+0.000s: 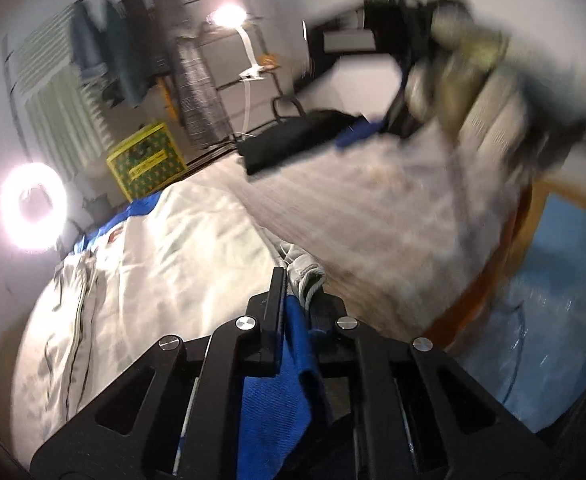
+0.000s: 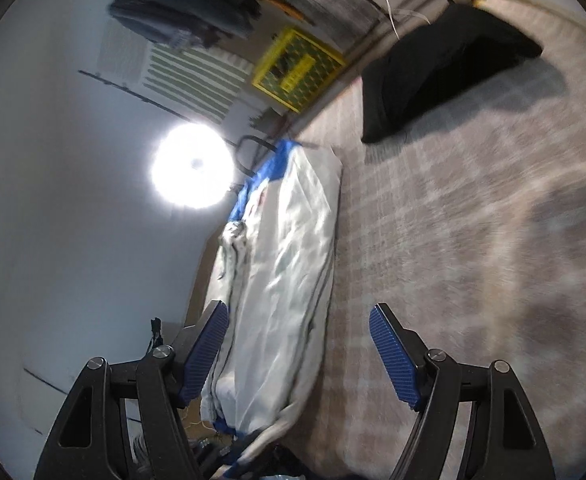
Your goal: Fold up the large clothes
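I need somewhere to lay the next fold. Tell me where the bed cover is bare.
The plaid bed cover lies bare between the white and blue garment and the black folded item. The strip by the wall is crowded: the garment fills it, with the left gripper shut on its hem.

My left gripper (image 1: 293,300) is clamped on the near edge of the jacket (image 2: 277,264), which lies lengthwise along the left side of the bed cover (image 2: 473,208), and my right gripper (image 2: 299,354) hangs parted above that same near end without touching it. Beyond the jacket's far end, a folded garment (image 2: 441,68) rests on the cover toward its far right corner. Past the jacket, off the bed, a ring light (image 2: 191,168) stands to its left with a crate (image 2: 299,70) farther back.
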